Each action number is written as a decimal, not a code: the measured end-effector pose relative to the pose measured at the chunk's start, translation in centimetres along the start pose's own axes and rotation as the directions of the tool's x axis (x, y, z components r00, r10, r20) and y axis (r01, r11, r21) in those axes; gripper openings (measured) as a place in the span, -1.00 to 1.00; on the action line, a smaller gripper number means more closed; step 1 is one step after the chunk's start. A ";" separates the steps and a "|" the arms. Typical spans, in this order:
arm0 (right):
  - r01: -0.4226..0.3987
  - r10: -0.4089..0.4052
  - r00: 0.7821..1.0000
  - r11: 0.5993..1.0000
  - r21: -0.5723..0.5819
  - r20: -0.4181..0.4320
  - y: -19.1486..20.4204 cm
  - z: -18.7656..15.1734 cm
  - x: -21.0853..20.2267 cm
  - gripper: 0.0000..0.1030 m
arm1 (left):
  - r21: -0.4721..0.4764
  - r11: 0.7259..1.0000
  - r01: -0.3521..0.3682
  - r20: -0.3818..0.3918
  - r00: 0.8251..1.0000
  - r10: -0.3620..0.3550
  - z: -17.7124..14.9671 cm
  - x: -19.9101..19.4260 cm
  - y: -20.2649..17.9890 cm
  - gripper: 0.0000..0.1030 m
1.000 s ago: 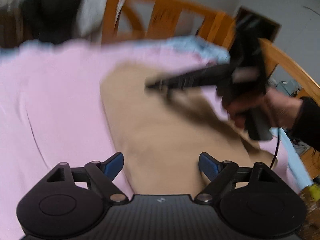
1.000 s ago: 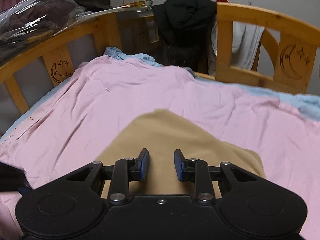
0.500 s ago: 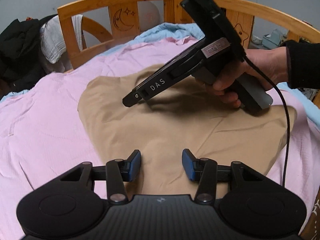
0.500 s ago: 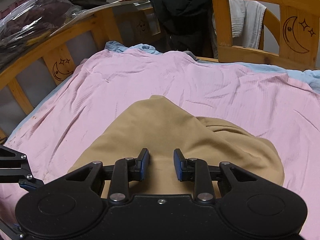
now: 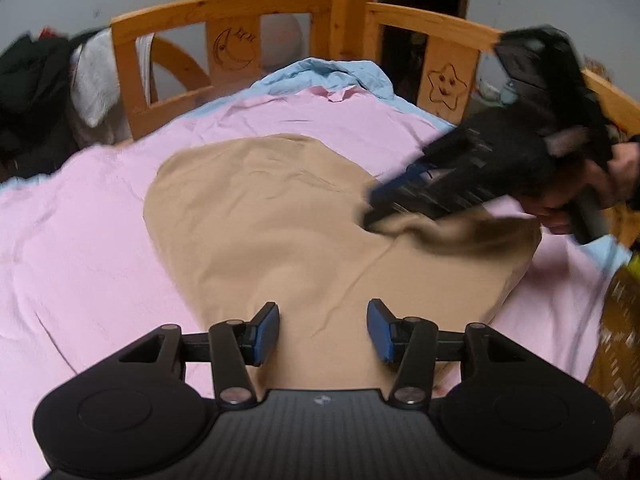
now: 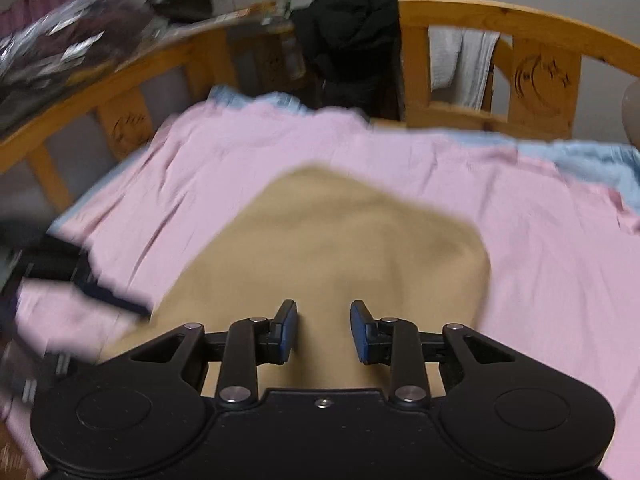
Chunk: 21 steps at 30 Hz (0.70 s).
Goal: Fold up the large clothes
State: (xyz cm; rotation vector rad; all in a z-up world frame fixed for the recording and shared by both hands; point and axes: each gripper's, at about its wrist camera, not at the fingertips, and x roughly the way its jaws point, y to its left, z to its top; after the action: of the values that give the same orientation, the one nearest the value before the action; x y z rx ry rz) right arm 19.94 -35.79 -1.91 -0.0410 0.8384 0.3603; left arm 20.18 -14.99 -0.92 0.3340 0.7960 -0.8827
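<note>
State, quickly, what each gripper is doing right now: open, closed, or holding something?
Left gripper: open, holding nothing, above the tan garment.
Right gripper: jaws apart, nothing between the pads in its own view; its tip sits at a raised fold of the garment.

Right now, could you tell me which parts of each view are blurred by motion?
Left wrist view: the right gripper streaks over the tan garment; the left gripper is sharp. Right wrist view: nearly everything smears, including the bed rail, except its own fingers.

Right gripper (image 5: 460,184) motion-blurred, fingertip contact with tan garment (image 5: 280,220) unclear; garment's near edge hidden behind left gripper (image 5: 323,330).
</note>
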 end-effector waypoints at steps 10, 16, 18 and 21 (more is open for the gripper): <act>0.185 -0.183 0.983 0.967 -0.175 0.025 3.1 -7.0 0.7 -0.51 | 0.144 0.979 -0.145 -0.039 0.988 0.152 0.2 3.2 -3.1 0.04; 0.251 -0.239 0.966 0.961 -0.120 0.101 3.9 -7.1 -1.9 -0.42 | 0.036 0.996 -0.084 -0.002 0.996 0.084 1.0 0.7 -1.6 0.08; 0.256 -0.245 0.961 0.964 -0.078 0.130 4.1 -7.6 -3.8 -0.34 | 0.008 0.999 -0.050 0.017 0.999 0.050 0.6 -0.5 -1.3 0.10; 0.254 -0.250 0.960 0.967 -0.023 0.125 4.7 -8.9 -5.9 -0.32 | 0.016 1.000 -0.009 0.010 1.000 0.009 -0.5 -1.1 -1.6 0.09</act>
State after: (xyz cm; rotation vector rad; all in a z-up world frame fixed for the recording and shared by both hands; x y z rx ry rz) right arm 8.44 -34.72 -3.05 -0.1595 0.6964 0.1370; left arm 18.24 -15.11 -0.35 0.3469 0.7782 -0.8822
